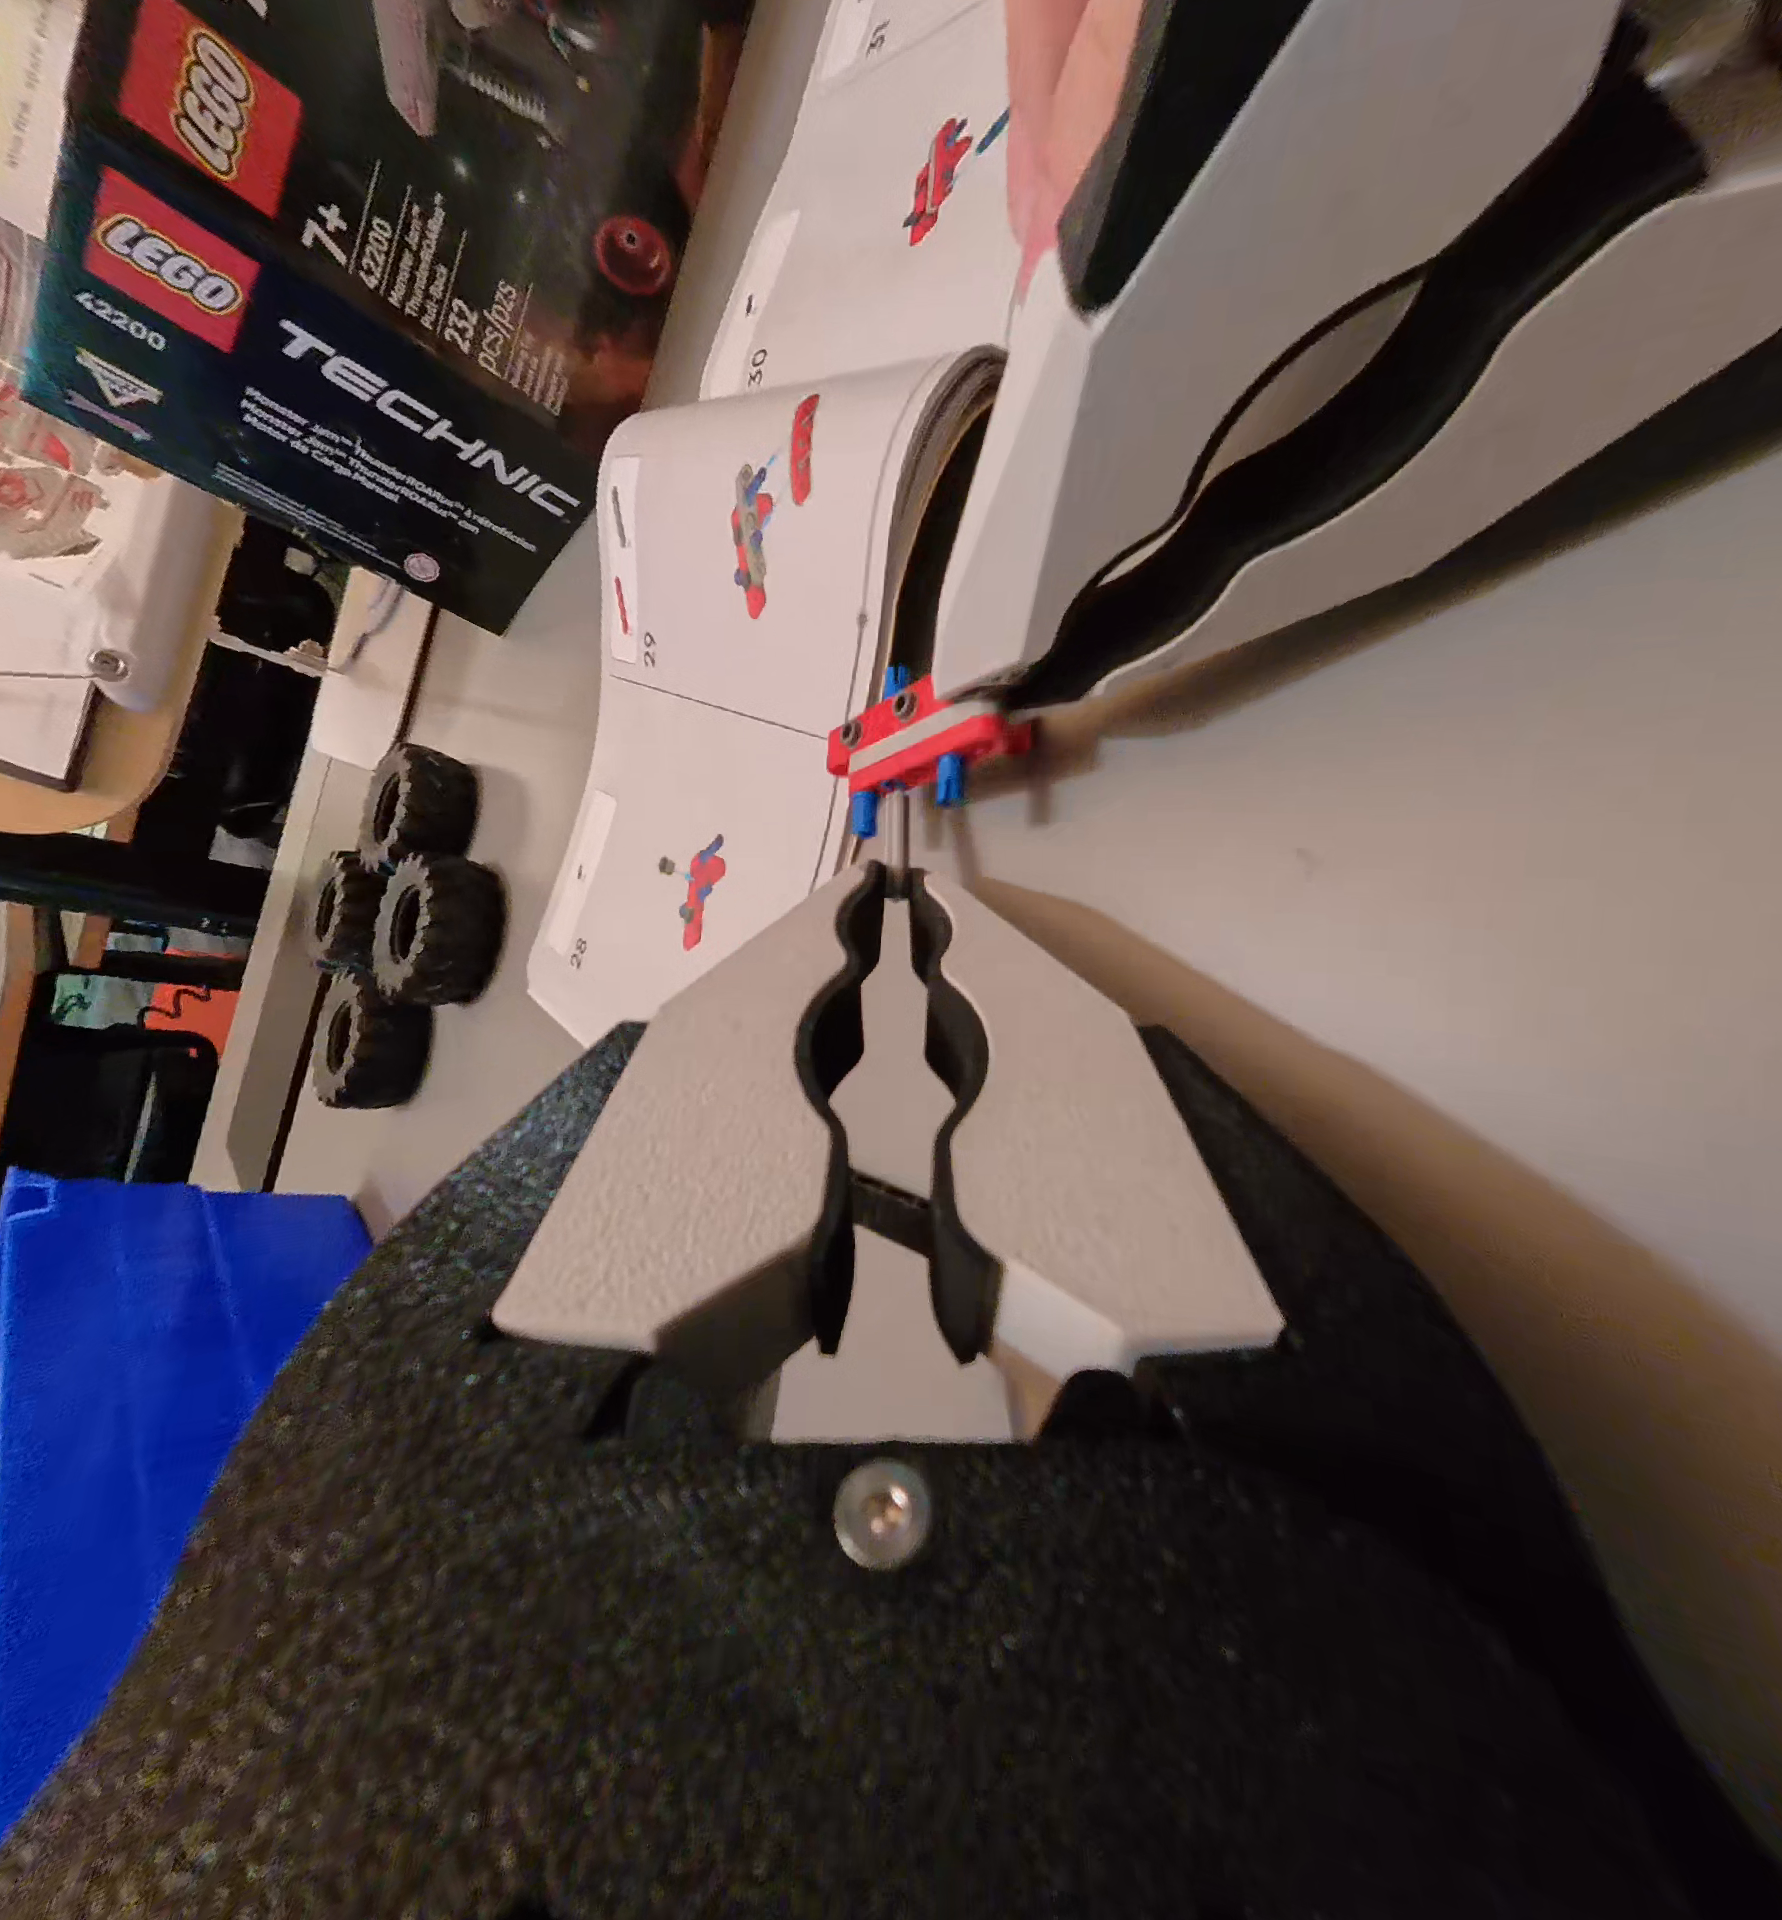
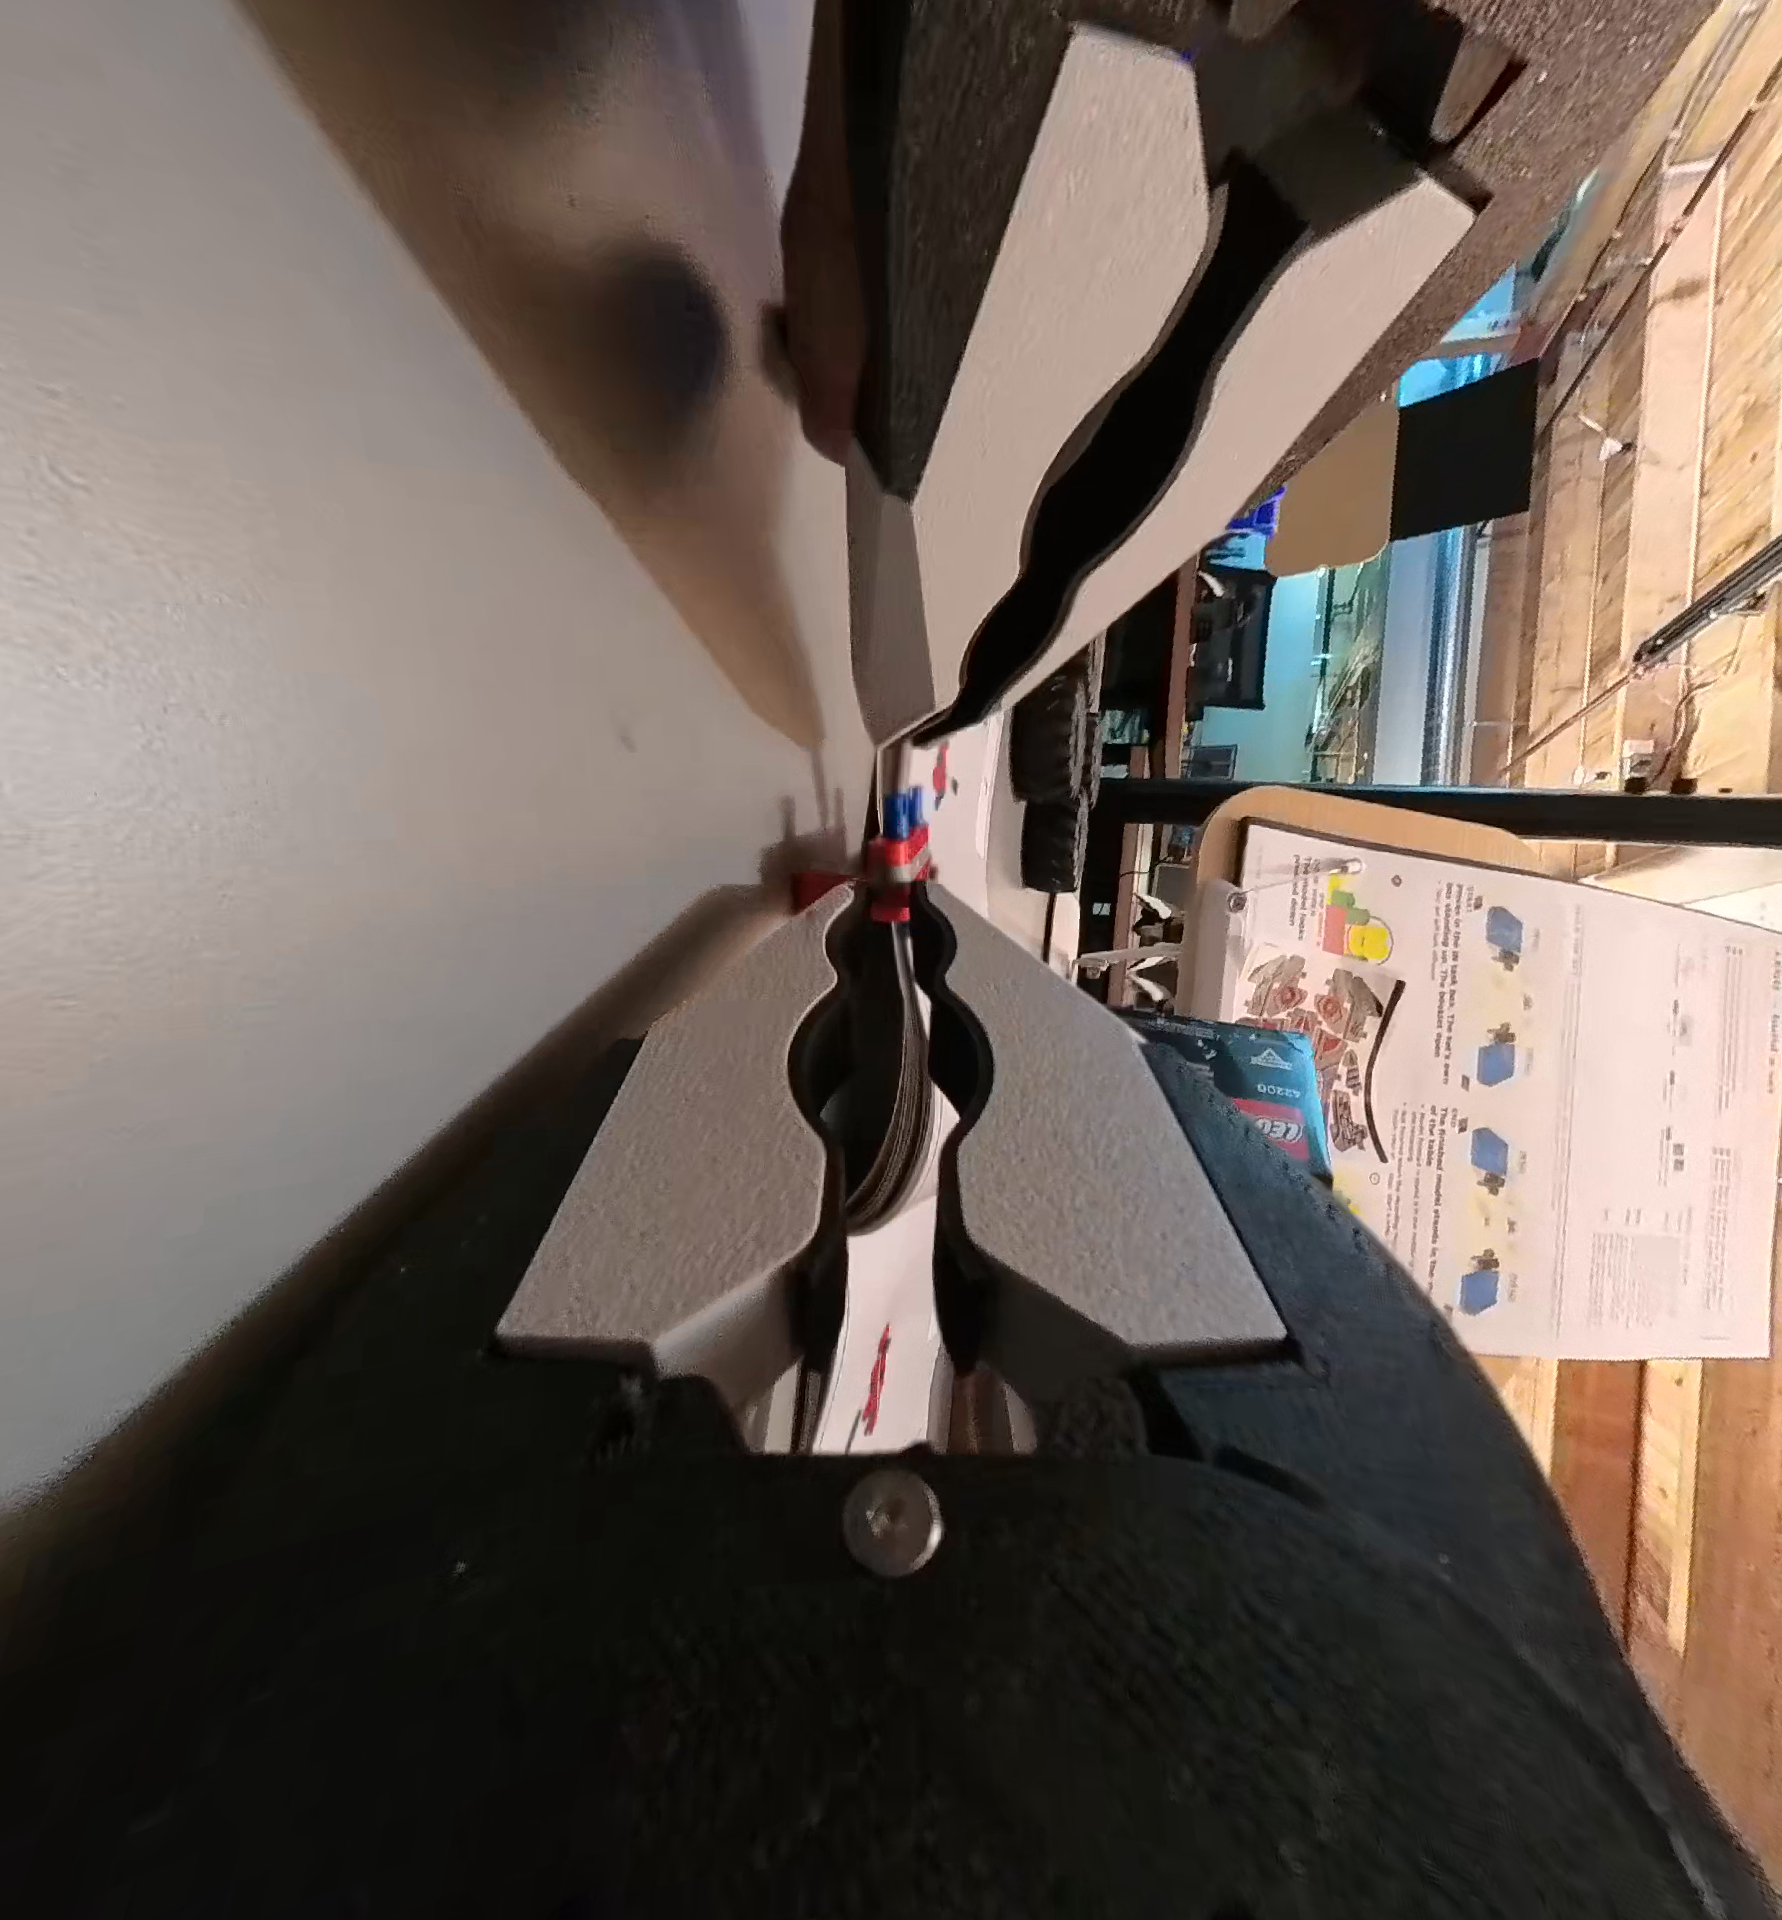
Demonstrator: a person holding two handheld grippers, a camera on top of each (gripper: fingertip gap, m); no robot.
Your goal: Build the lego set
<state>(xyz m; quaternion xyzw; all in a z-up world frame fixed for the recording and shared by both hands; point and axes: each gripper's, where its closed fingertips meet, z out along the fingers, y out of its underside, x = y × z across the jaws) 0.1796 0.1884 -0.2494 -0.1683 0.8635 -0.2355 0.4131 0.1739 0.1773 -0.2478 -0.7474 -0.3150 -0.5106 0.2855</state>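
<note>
Fingertips of your left gripper (image 1: 895,881) are pinched on a thin grey axle (image 1: 899,840) that reaches up into the red assembly (image 1: 923,740). That assembly, with its blue pins (image 1: 863,812), is clamped at one end by your right gripper (image 1: 1012,698), low over the white table (image 1: 1438,831). Just behind the assembly lies the open instruction booklet (image 1: 721,582); farther beyond it sit the black tyres (image 1: 404,925) and the set's box (image 1: 347,312). Push the axle off-line and it may jam or slip from the pinch, or twist the assembly out of your right grip.
</note>
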